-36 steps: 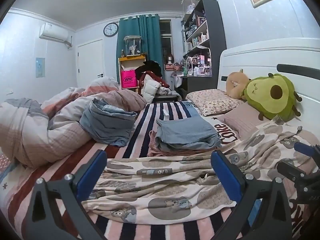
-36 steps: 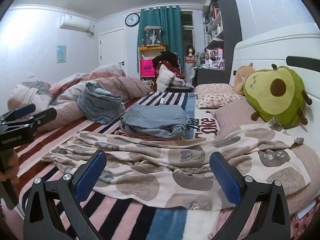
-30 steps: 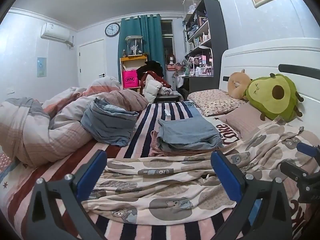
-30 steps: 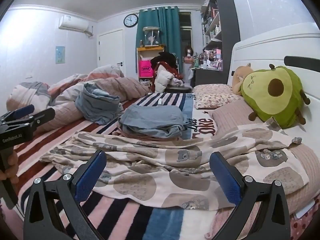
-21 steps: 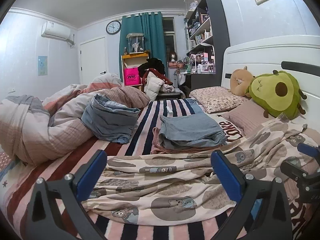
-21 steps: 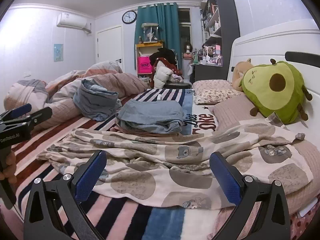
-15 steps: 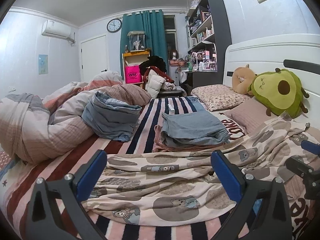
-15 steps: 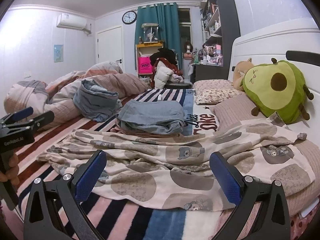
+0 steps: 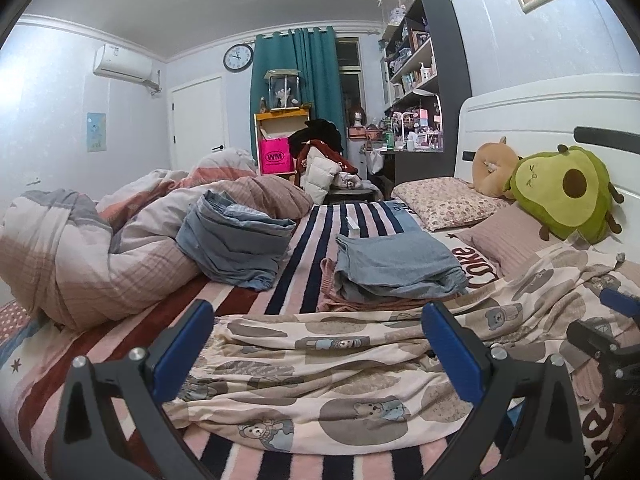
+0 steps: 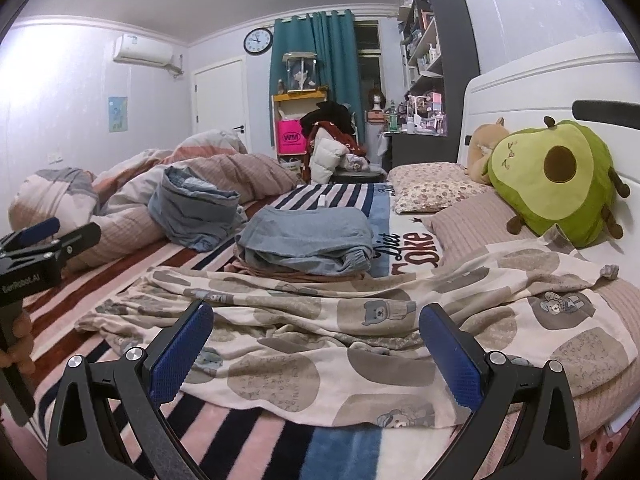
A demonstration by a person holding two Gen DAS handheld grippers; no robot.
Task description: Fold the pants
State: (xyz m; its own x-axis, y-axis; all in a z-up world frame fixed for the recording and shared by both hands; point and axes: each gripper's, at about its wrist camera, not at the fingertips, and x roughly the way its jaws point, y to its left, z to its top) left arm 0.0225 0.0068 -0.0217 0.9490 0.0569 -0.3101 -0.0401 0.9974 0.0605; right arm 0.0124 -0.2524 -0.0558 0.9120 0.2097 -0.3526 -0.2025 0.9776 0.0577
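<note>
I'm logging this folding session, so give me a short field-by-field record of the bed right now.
pants to fold: bear-print pants spread flat and rumpled across the striped blanket
left tongs: open, over the pants, holding nothing
right tongs: open, over the pants, holding nothing
folded stack: blue garment on top, behind the pants
headboard side: avocado plush

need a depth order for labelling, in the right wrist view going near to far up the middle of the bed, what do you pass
right gripper → bear-print pants spread flat → folded blue pants stacked on a pink garment → small white item on the striped blanket → clothes-heaped chair → teal curtain
</note>
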